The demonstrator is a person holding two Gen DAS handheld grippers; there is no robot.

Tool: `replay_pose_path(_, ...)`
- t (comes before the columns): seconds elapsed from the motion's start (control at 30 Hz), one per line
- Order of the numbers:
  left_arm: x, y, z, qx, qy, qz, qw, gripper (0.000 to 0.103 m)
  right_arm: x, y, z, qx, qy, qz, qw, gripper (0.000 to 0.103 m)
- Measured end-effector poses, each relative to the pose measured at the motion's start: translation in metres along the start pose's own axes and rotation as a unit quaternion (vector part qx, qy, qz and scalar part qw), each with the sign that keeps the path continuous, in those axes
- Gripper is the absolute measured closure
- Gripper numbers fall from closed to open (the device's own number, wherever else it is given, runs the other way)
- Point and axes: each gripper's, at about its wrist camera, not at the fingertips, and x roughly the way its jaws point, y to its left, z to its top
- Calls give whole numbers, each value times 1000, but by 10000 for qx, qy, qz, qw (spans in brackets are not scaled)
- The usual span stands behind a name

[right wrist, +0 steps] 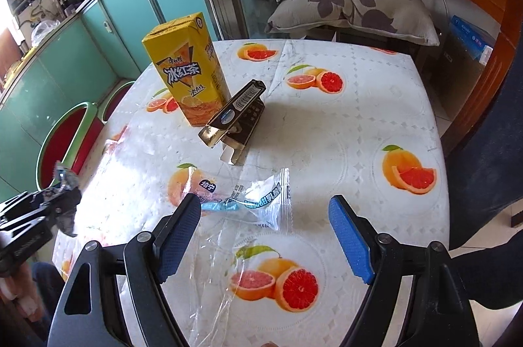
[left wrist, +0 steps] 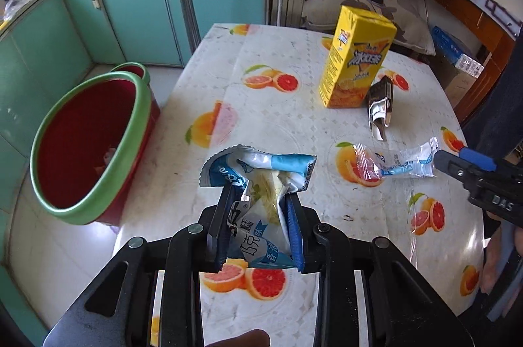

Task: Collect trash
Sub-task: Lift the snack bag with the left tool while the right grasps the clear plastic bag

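Fruit-print table [left wrist: 294, 124]: left gripper [left wrist: 258, 200] jaws clamp blue wrapper [left wrist: 258, 170]; next swing to red bin [left wrist: 88, 144] & release. Right gripper [right wrist: 264, 209] jaws open, w/ clear wrapper [right wrist: 255, 200] between.

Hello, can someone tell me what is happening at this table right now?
A person is clearing trash with two handheld tools. The left tool is shut on a blue and white ice cream wrapper, with the red bin standing beside the table. The right tool is open around a clear plastic wrapper. A yellow tea carton and a dark small box wait on the table.
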Motion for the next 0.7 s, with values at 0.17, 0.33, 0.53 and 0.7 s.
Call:
replay_pose_path(0.17,-20,20,1,-137,-187,15,9997,74,30,0,5,88,218,1,9997,23)
replay_pose_path(0.33,-27,31,-1,-236,-263,24,9994,74,55,-3,7,320,361,119,9988,23)
replay_pose_path(0.53,-27,40,-4,-303,-261,34,9992,74,67,-3,5,464,417,191,9979,23)
replay_pose_path(0.7,-26,44,-5,-358,-246,12,9991,74,66,2,5,404,328,45,9986,30)
